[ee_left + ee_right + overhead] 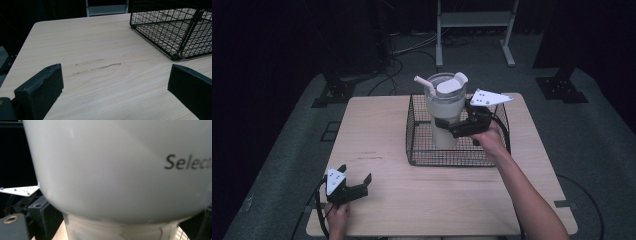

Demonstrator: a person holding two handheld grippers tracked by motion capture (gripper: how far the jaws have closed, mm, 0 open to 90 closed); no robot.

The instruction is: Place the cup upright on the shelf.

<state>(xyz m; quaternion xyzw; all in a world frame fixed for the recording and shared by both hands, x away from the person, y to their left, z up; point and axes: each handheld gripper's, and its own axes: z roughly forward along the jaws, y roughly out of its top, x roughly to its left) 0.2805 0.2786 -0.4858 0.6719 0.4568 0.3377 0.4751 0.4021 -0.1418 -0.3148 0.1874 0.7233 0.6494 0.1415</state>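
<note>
A cream tumbler (444, 107) with a clear lid and a bent straw (424, 84) stands upright inside the black wire basket (412, 150) on the wooden table (377, 145). My right gripper (448, 127) reaches in from the right and is shut on the tumbler's narrower lower part. The right gripper view looks straight at the tumbler's wall (105, 170), with dark print on it. I cannot tell whether the tumbler rests on the basket floor. My left gripper (356, 172) lies at the table's near left corner, open with nothing between its jaws (115, 87).
The basket (175, 32) takes up the table's right middle. Bare wood with faint scuff marks (100, 66) lies between it and the left gripper. Beyond the table stand a white frame (474, 20), black stand bases (337, 90) and floor cables (407, 50).
</note>
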